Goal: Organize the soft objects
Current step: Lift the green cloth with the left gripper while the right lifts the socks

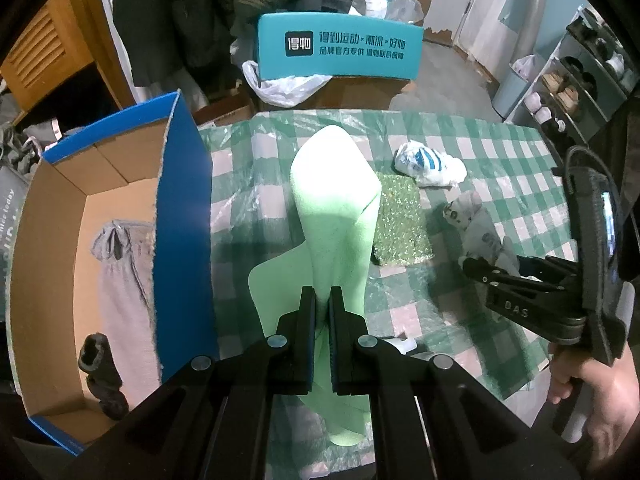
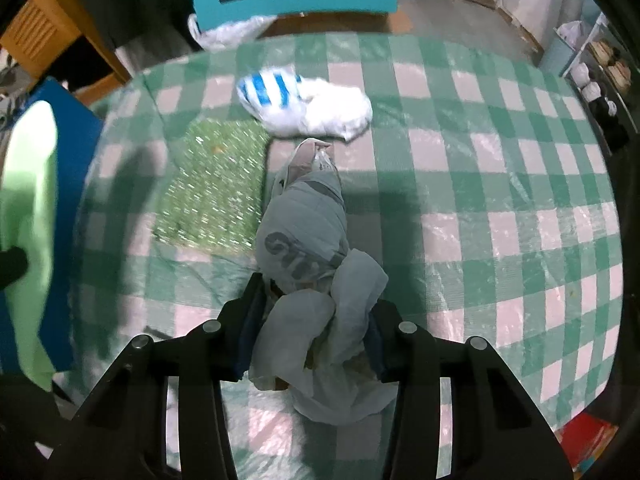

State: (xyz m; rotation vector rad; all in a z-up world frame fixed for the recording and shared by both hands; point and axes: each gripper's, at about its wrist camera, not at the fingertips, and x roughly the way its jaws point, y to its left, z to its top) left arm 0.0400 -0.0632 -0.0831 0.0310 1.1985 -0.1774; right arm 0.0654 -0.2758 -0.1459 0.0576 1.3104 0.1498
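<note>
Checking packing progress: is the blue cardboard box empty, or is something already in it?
Not empty. In the blue cardboard box, a grey drawstring garment lies on the bottom, beside a dark object.

Pale green foam sheet (image 1: 334,216), green-and-white checked cloth (image 2: 480,168), seemingly grey bag (image 2: 304,232).

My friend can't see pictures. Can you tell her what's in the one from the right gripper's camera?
The right gripper has its two black fingers around a crumpled grey plastic bag on a green-and-white checked tablecloth. Behind the bag lie a sparkly green square pad and a white plastic bag with blue stripes.
</note>
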